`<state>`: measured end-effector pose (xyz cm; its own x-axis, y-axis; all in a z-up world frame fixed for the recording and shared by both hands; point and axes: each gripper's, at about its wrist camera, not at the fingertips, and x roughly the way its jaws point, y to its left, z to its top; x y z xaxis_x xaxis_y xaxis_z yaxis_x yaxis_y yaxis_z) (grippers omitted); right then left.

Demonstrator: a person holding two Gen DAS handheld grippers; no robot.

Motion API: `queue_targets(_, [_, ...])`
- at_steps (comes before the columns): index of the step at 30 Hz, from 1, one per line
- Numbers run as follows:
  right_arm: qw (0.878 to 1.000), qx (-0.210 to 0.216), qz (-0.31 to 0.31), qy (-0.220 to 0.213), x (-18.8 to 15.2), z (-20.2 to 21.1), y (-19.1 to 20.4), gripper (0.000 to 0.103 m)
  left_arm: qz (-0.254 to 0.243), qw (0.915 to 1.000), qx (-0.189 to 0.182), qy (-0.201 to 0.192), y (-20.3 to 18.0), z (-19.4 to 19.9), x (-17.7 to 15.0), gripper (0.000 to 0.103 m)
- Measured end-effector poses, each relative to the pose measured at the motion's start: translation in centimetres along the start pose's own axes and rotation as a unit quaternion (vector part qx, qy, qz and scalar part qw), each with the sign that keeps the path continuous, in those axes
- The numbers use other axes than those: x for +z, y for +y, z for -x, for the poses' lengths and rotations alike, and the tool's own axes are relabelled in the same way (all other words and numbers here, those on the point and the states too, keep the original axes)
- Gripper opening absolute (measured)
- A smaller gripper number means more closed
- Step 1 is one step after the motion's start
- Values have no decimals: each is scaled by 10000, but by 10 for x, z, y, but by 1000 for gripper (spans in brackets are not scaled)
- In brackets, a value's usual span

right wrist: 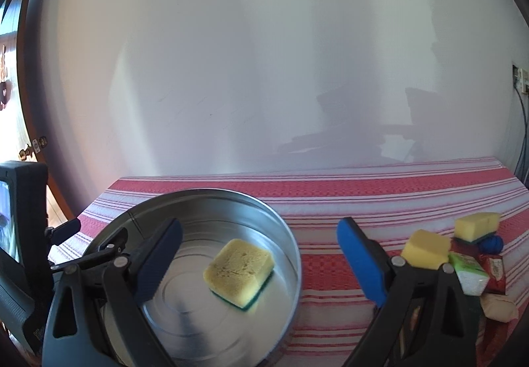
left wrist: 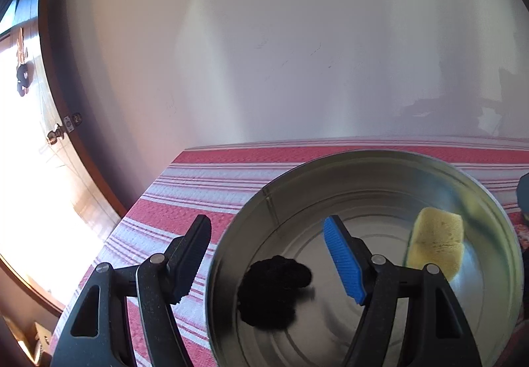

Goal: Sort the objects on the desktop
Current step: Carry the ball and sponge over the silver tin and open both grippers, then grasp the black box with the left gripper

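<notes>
A round metal tin (left wrist: 370, 168) stands on the red-and-white striped cloth (left wrist: 205, 188). In it lie a black fluffy clump (left wrist: 274, 291) and a yellow sponge with a green underside (right wrist: 239, 271). My left gripper (left wrist: 267, 259) is open and straddles the tin's near-left wall, with the black finger outside and the blue-padded finger (left wrist: 344, 264) inside, neither touching it. My right gripper (right wrist: 259, 262) is open wide above the tin's right side. The sponge lies flat below and between its fingers, untouched. In the left wrist view the sponge (left wrist: 436, 244) shows at the tin's right.
On the cloth at the right are two more yellow sponges (right wrist: 426, 249) (right wrist: 476, 226), a blue ball (right wrist: 492, 243), a green-and-white packet (right wrist: 469, 274), a red packet (right wrist: 494, 267) and a beige lump (right wrist: 499, 304). A white wall (right wrist: 264, 69) backs the table. A door (left wrist: 66, 135) stands at the left.
</notes>
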<state>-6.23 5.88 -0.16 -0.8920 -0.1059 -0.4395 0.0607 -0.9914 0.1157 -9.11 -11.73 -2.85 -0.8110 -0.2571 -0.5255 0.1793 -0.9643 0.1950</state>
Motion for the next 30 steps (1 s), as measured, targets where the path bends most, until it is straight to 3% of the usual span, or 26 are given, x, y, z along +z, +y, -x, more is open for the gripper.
queue_targets(7, [9993,-355,47,-102,-5,25,-25,96,-83,9967,-613,-533,-18,32,-8,75])
queue_targets(9, [9986,-511,44,-114,-9,34,-39,96,-115,9942,-824,-674,-25,43,-11,80])
queue_targets(16, [9937,-1111,-17,-155,-26,68,-93,96,-424,9840,-1353,-1074,-59,84,-22,80])
queue_targets(24, [9855,-1680,-187,-129,-40,97,-147,95,-1002,9700,-1907,-1123,-121,115,-33,80])
queue_targets(30, [9802,-1951,-332,-85,-48,121,-179,95,-1210,9636,-2220,-870,-165,124,-35,80])
